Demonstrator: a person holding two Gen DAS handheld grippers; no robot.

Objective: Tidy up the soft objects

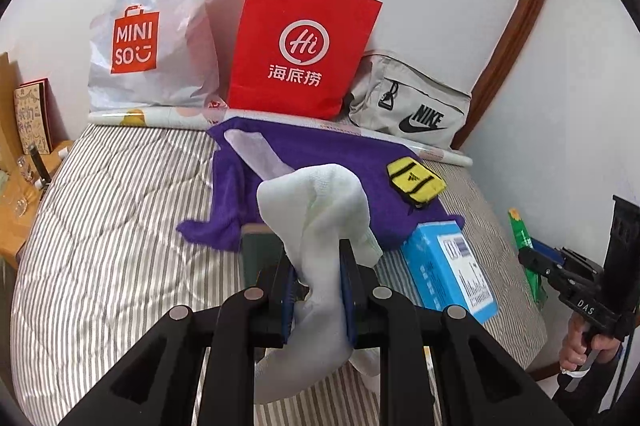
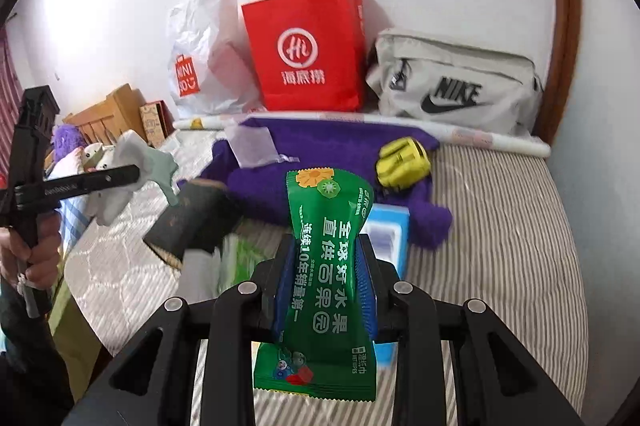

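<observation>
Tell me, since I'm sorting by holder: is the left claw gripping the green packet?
No, the left claw is shut on a white sock; the green packet sits in the right claw.

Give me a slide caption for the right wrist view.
Right gripper pinching a green wet-wipes packet above the striped bed.

My left gripper (image 1: 316, 282): matte black linkage arms, round silver pivot pins, ribbed blue pads (image 1: 347, 290) inside black fingers. My right gripper (image 2: 324, 290): same build; seen at the left view's lower right, its black frame carries white "DAS" lettering. Dark sleeve (image 2: 24, 358) at the right view's lower left.
</observation>
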